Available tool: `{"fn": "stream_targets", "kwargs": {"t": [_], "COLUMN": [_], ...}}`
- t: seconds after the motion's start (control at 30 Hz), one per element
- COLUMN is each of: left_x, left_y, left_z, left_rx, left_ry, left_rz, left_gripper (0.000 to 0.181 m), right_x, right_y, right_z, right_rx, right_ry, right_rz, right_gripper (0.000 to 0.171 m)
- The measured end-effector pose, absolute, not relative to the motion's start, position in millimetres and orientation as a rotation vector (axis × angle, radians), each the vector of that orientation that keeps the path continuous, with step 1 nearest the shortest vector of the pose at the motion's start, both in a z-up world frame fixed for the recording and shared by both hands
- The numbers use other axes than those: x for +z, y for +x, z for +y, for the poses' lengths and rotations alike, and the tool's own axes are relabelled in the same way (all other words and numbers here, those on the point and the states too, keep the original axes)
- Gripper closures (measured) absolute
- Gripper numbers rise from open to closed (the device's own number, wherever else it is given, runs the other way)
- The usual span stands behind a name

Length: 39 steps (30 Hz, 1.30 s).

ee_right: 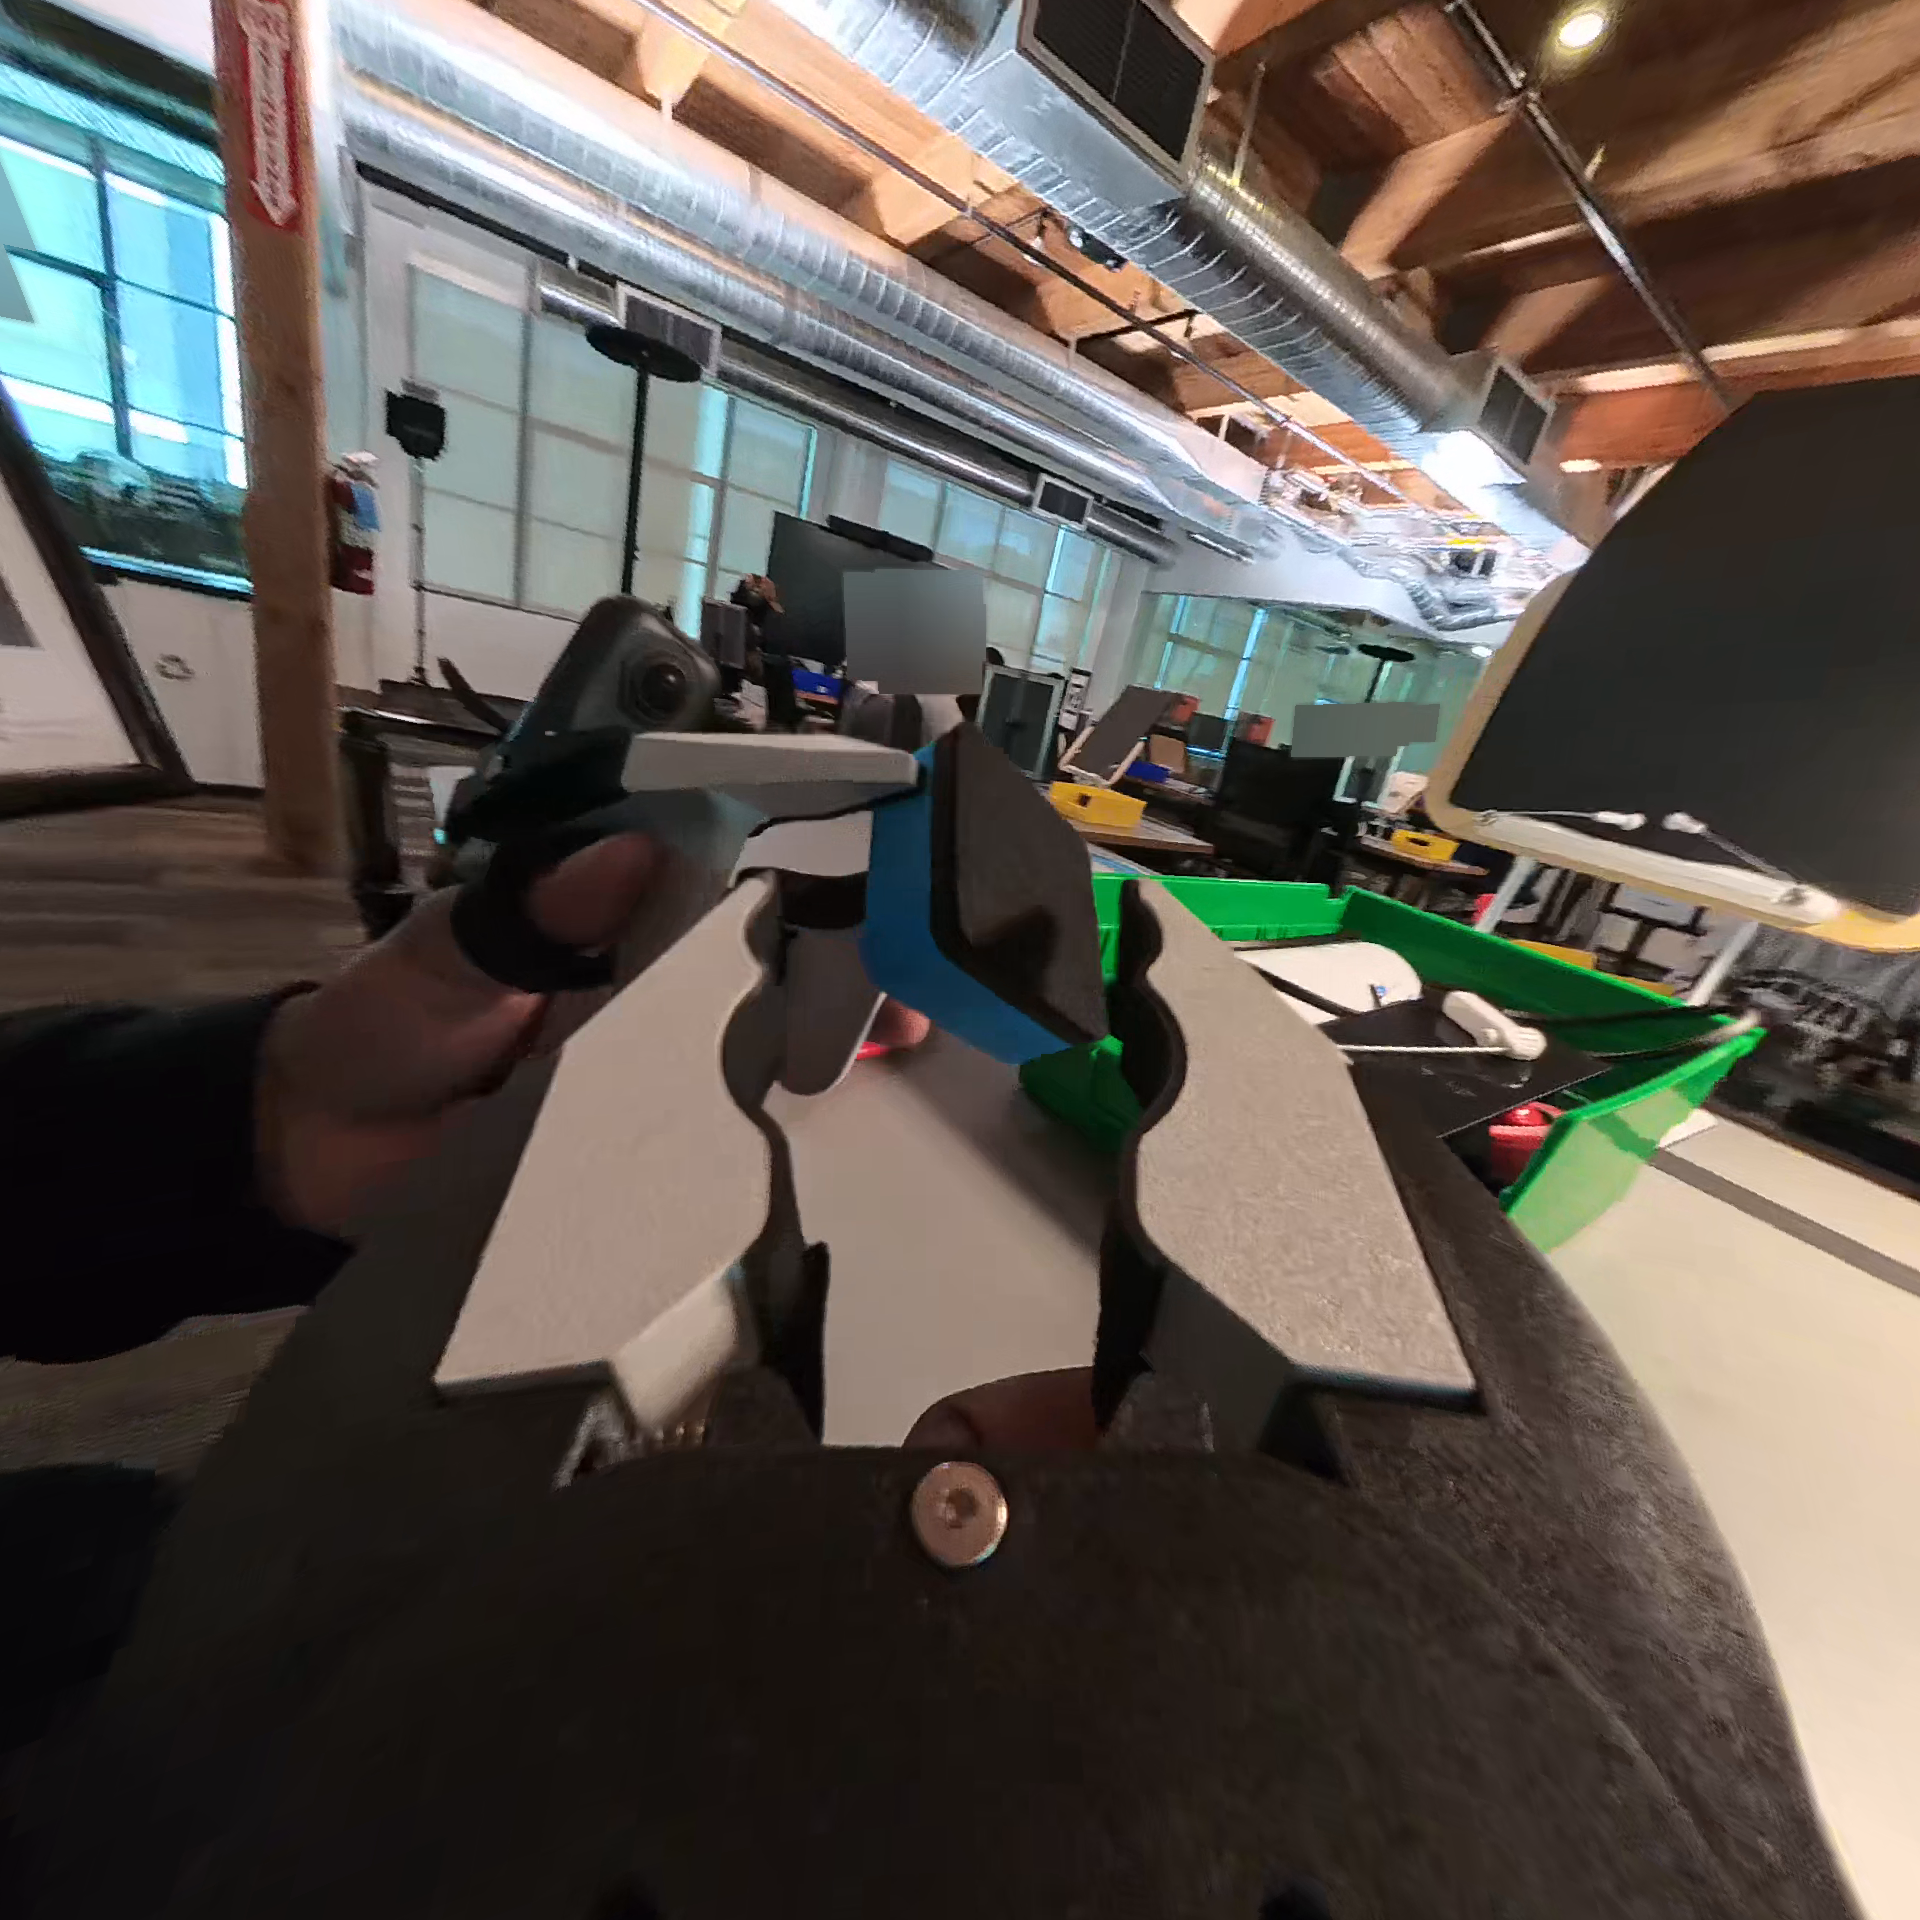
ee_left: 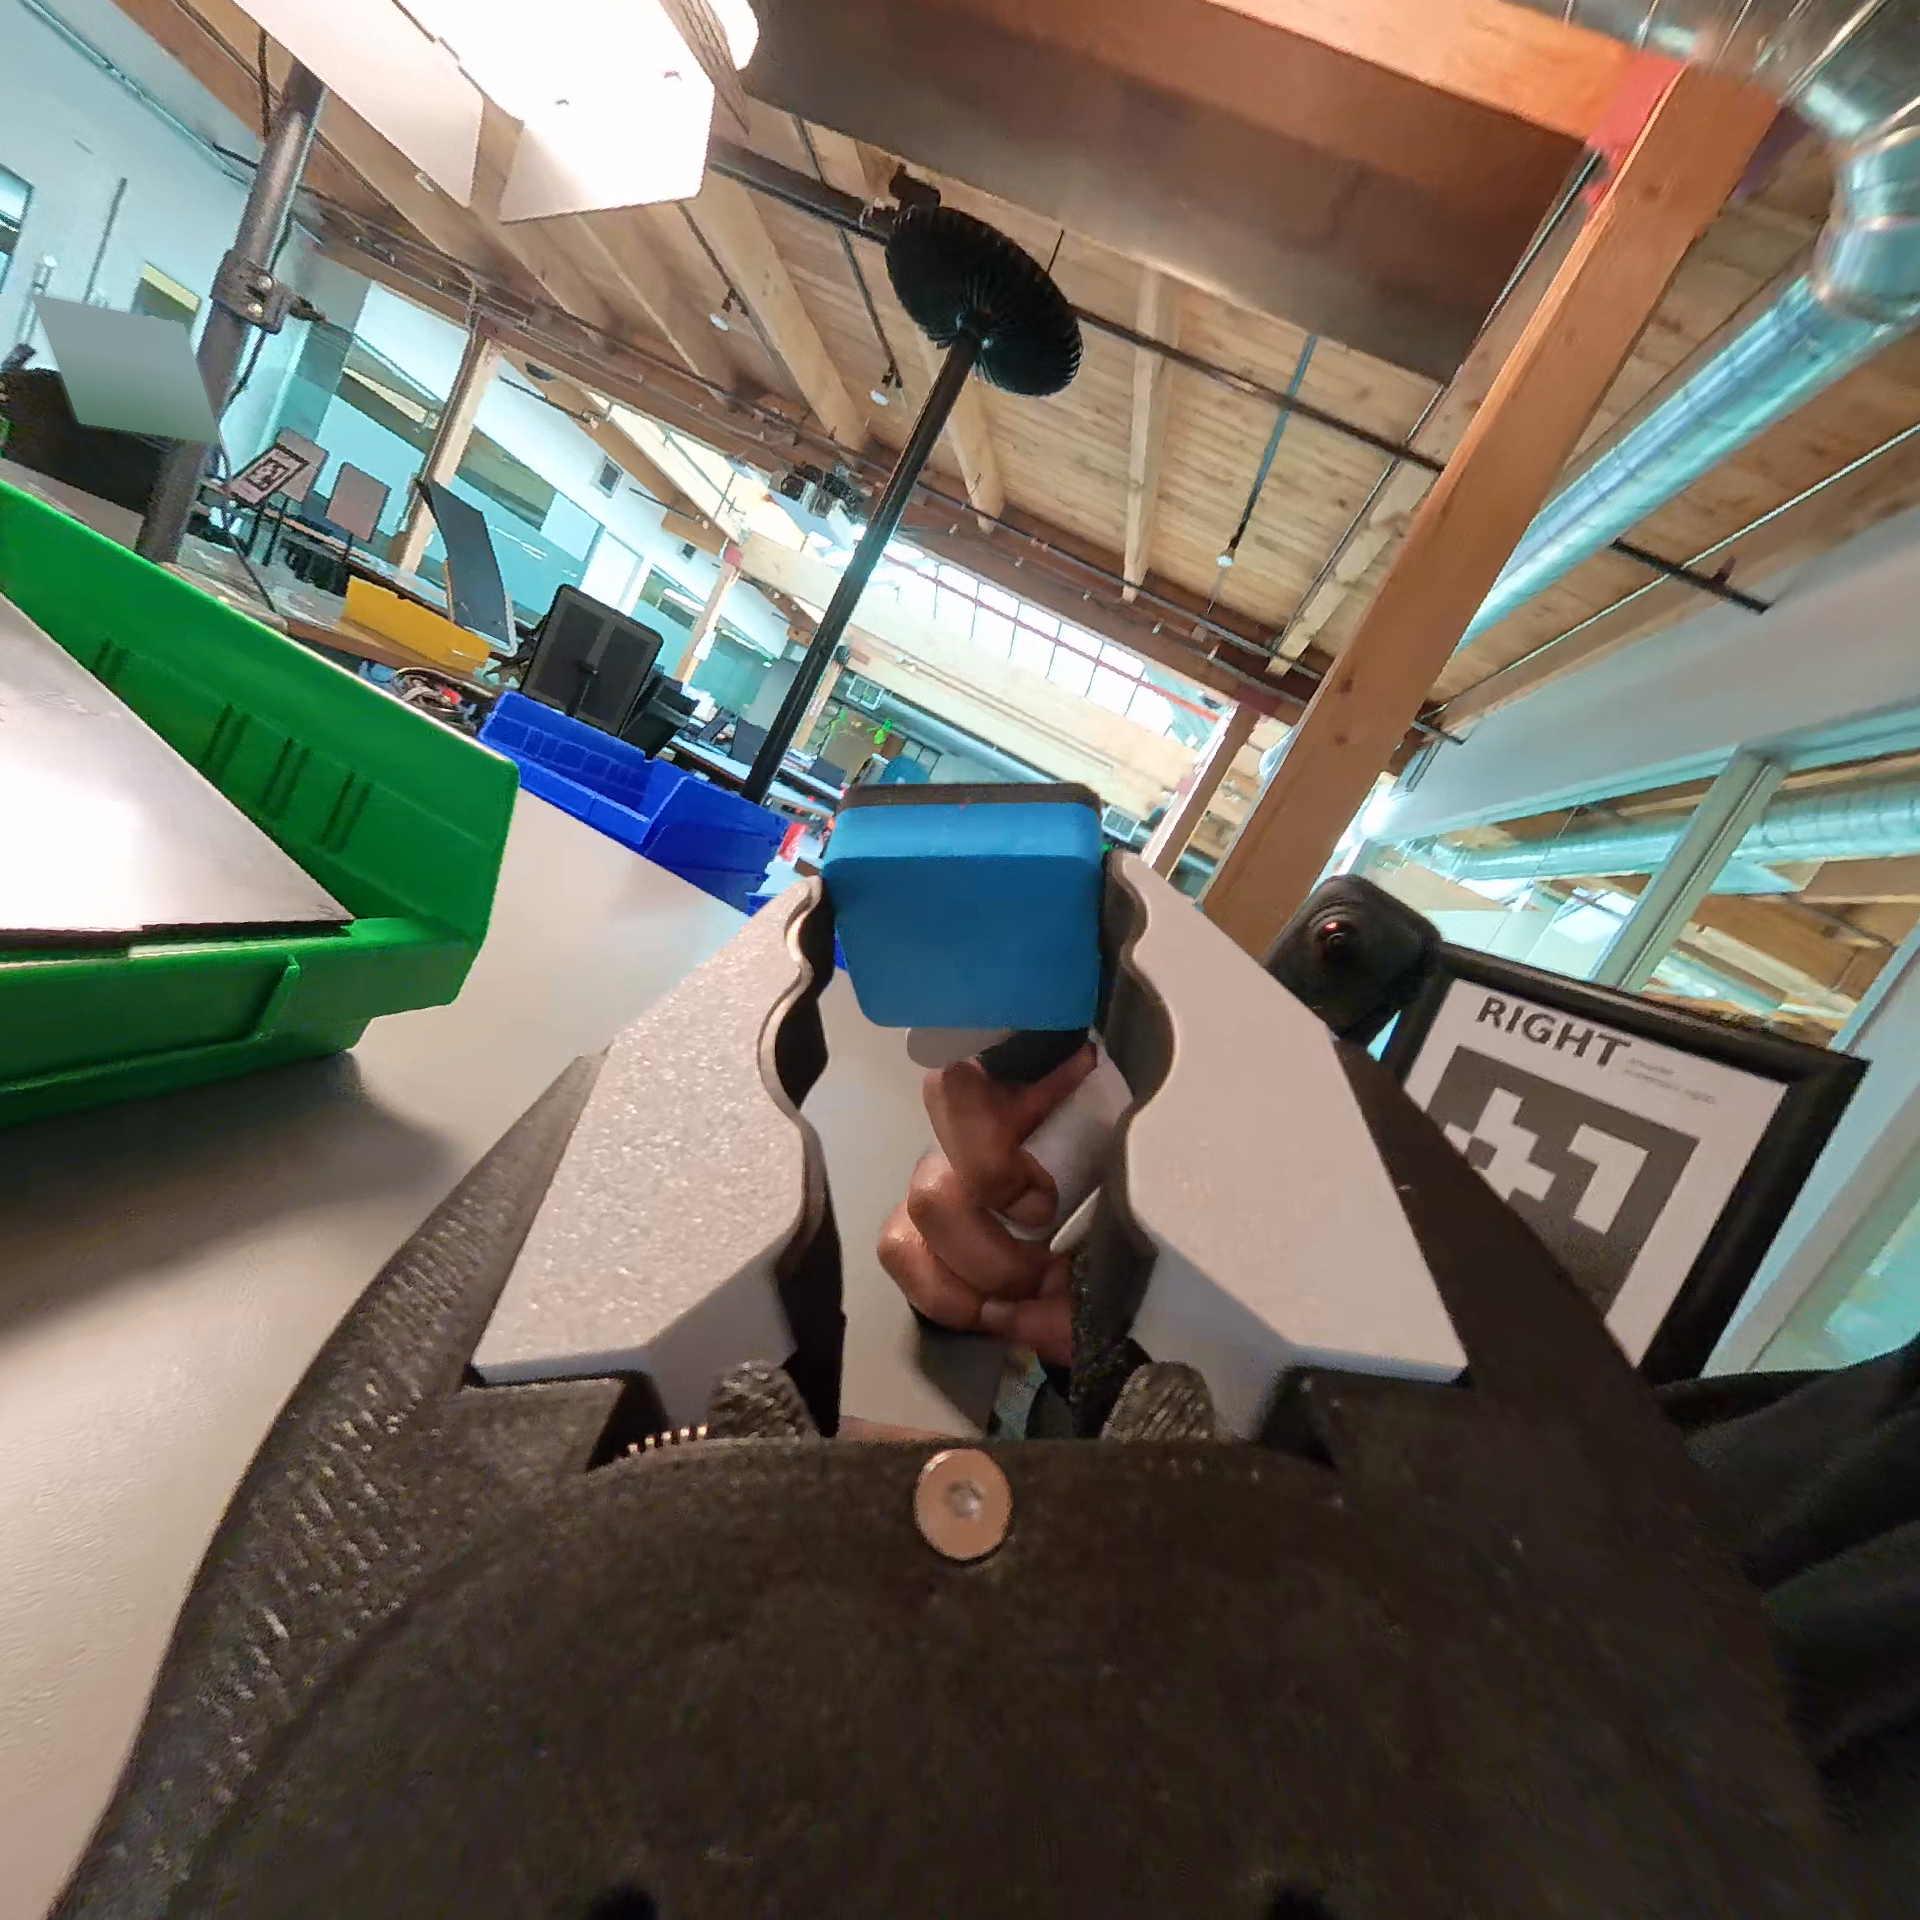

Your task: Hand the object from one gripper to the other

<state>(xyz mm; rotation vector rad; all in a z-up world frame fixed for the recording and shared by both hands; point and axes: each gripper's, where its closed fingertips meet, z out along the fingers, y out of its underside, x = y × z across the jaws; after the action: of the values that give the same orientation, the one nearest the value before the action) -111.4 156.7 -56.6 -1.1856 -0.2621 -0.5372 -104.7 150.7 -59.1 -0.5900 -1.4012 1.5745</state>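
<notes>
Your left gripper (ee_left: pixel 961 914) has its two grey fingers (ee_left: pixel 665 1143) clamped on the blue eraser block (ee_left: pixel 966 914), which sits right at the fingertips with its blue foam face toward that camera and its dark felt layer on the far side. Seen past those fingers, your right hand (ee_left: pixel 977 1236) grips the other handle, and a framed marker card (ee_left: pixel 1590 1153) stands to their right. To their left a green bin (ee_left: pixel 260 748) rests on the grey table (ee_left: pixel 312 1195). In the right wrist view, your right gripper (ee_right: pixel 951 935) has its fingers (ee_right: pixel 1268 1174) spread apart, holding nothing. The blue eraser block (ee_right: pixel 914 935) hangs between their tips with the dark felt face (ee_right: pixel 1008 883) turned toward the right finger; whether either finger touches it cannot be told. Your left hand (ee_right: pixel 416 1039) shows left of those fingers, the green bin (ee_right: pixel 1558 1143) beyond their right.
</notes>
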Motion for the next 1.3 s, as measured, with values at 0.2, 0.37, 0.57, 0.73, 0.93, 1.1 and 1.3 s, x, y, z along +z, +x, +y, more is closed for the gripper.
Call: {"fn": "stream_targets", "kwargs": {"t": [0.2,0.37,0.57,0.73,0.93,1.1,1.3], "left_x": [-58.4,-57.6,-59.9,-55.5,-50.3,-49.8,-51.5], "left_y": [-108.2,-104.7,-97.3,-92.5,-103.4,-124.4,-121.4], "left_z": [158.4,157.1,161.1,154.7,147.9,144.1,147.3], "left_rx": [-0.505,-0.518,-0.536,-0.545,-0.514,-0.501,-0.445], "left_ry": [-1.208,-1.208,-1.240,-1.203,-1.142,-1.096,-1.123], "left_rz": [-0.248,-0.201,-0.165,-0.122,-0.167,-0.281,-0.266], "left_gripper": [0.129,0.115,0.118,0.153,0.158,0.158,0.158], "right_x": [-55.5,-41.9,-45.7,-49.5,-44.5,-42.3,-44.0], "right_y": [-106.5,-94.3,-87.7,-91.7,-95.6,-99.1,-100.8], "right_z": [160.1,178.8,163.6,159.2,177.7,186.4,181.3], "right_rx": [1.588,2.104,2.376,2.357,2.310,2.025,1.755], "right_ry": [-0.634,-0.749,-0.763,-0.807,-0.841,-0.797,-0.716], "right_rz": [-1.350,-1.280,-1.413,-1.435,-1.286,-1.215,-1.219], "right_gripper": [0.141,0.143,0.144,0.148,0.127,0.118,0.115]}}
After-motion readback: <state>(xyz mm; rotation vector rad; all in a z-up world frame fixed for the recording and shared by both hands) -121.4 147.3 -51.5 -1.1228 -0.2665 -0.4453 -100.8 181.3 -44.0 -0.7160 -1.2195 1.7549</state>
